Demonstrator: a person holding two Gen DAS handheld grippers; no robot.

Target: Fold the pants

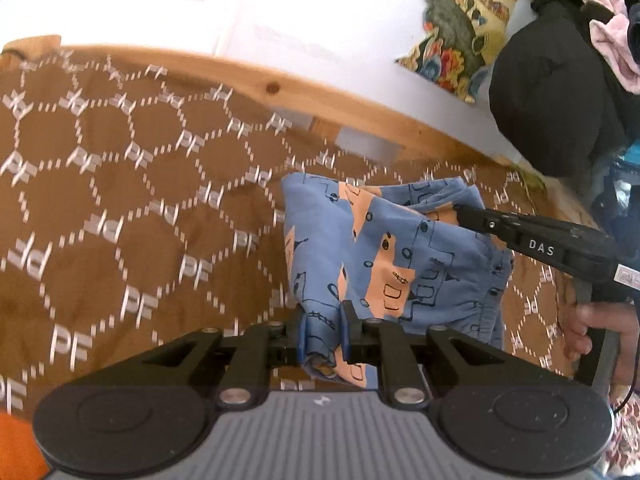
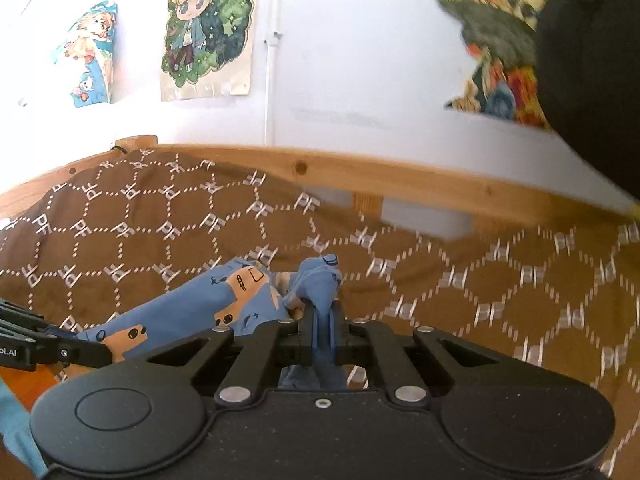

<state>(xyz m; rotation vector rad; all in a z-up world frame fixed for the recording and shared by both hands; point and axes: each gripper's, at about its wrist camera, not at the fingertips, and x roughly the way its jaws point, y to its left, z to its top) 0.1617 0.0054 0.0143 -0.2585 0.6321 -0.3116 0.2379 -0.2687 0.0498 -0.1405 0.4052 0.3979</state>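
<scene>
Blue cotton pants w/ peach car print (image 1: 384,256) hang bunched above the brown bedspread w/ white hexagon-and-"PF" pattern (image 1: 120,184), held at two spots.

Left claw (image 1: 325,332): clamped on a folded edge of the pants; cloth fills the gap betw. its blue-tipped fingers (image 1: 303,330) and spills below them toward the camera.

Right claw (image 2: 321,320): closed tight on a thin gathered bit of the pants, blue fabric bulging up above its tips and a strip trailing below. In the left wrist view it comes in from the right of the pants, black w/ "DAS" lettering, nose buried in the far upper fold; a person's hand (image 1: 600,332) grips its handle, below and right of the pants.

Rel. to the pants: light pine bed rail (image 1: 280,84) runs behind them, beyond the bedspread; white wall (image 2: 340,60) behind that. Cartoon posters (image 2: 208,28) on the wall, up and left. Colourful floral cushion (image 1: 464,20) up and right, w/ a black garment heap (image 1: 552,92) and pink cloth (image 1: 612,36) just right of it. Orange fabric (image 1: 16,448) at the near-left corner.
</scene>
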